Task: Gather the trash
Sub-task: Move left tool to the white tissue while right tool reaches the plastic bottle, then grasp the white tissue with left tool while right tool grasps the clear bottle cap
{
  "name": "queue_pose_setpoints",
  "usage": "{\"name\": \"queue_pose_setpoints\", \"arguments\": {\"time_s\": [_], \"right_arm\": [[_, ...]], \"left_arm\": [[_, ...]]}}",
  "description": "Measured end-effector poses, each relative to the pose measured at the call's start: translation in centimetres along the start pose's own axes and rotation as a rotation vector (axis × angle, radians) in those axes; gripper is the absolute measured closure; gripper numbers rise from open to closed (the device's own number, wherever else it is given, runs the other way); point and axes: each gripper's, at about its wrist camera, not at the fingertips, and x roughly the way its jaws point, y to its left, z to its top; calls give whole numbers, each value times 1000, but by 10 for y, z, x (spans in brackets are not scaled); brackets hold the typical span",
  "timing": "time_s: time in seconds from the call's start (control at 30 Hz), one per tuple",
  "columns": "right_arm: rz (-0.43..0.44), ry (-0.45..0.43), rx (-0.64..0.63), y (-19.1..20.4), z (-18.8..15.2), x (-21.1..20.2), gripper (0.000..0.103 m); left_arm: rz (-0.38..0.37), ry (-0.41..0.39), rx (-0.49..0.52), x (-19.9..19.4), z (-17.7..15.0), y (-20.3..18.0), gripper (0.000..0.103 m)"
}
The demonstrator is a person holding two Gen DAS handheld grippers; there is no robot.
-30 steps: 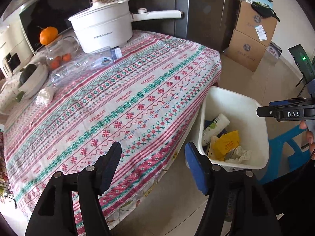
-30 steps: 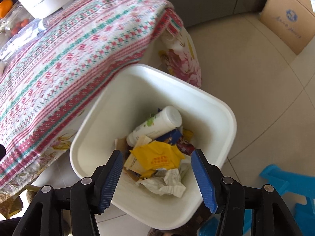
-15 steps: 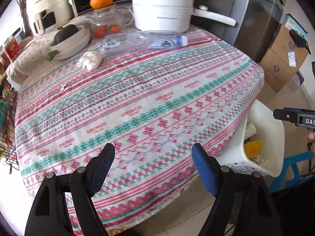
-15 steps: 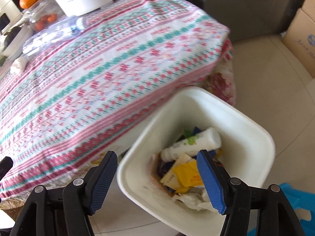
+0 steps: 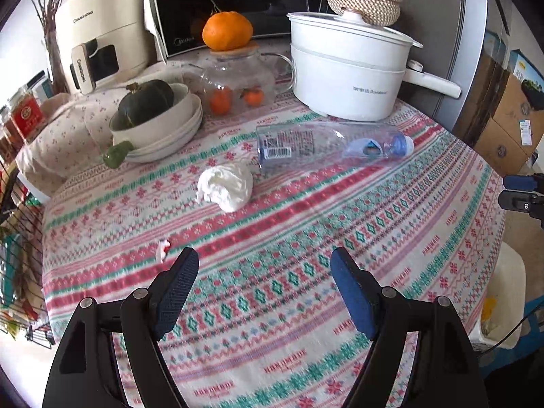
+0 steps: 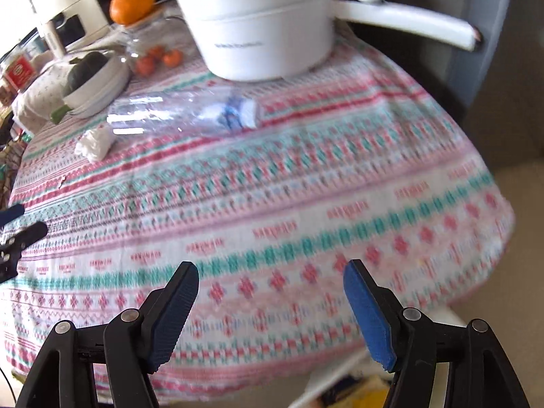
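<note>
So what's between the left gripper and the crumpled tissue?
Only bare tablecloth, seen in the left wrist view, between the left gripper and crumpled tissue.

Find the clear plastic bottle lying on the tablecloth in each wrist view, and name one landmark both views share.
Left wrist view: the plastic bottle lies right of centre in the upper half, cap pointing right.
Right wrist view: it lies blurred, upper left of centre, cap pointing right.
Shared landmark: the white pot stands just behind it in both.

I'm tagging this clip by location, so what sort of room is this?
Probably a home kitchen or dining corner: a microwave and electric cooking pot stand on a cloth-covered table, beside stacked bowls.
</note>
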Motion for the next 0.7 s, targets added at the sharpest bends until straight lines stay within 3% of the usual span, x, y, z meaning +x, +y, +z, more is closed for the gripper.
{"name": "queue_pose_setpoints", "arguments": {"time_s": [0.33, 0.47, 0.57, 0.63, 0.7], "right_arm": [[70, -96, -212, 33, 65, 57, 28], [94, -118, -289, 45, 81, 76, 28], [105, -106, -340, 53, 88, 92, 28], [93, -102, -368, 55, 89, 102, 28], [69, -96, -394, 55, 90, 112, 28]], "left_arm": [[-90, -66, 99, 59, 38, 23, 25], [-102, -14, 136, 85, 46, 22, 39], [-66, 31, 162, 103, 44, 22, 50], [-50, 16, 159, 106, 43, 23, 52], [-52, 5, 137, 106, 43, 28, 62]]}}
